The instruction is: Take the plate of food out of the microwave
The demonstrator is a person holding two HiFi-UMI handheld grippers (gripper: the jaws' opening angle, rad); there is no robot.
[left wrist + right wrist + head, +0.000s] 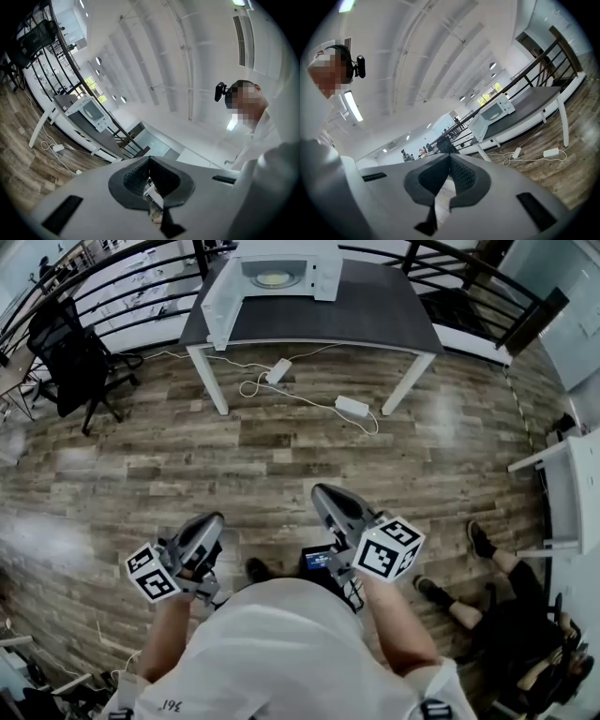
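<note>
Right hand-held gripper [324,493] far from plate [273,279]

My right gripper [450,157] has its jaws pressed together with nothing between them, the dark ribbed pads meeting in a narrow seam against the pale ceiling. Well beyond them the white microwave [496,112] stands on a dark-topped table [534,107] beside a black railing [543,58], its door [479,127] swung open and the plate of food [499,111] faintly visible inside. A power strip [516,153] and its cable lie on the wooden floor [581,154] under the table.
</note>
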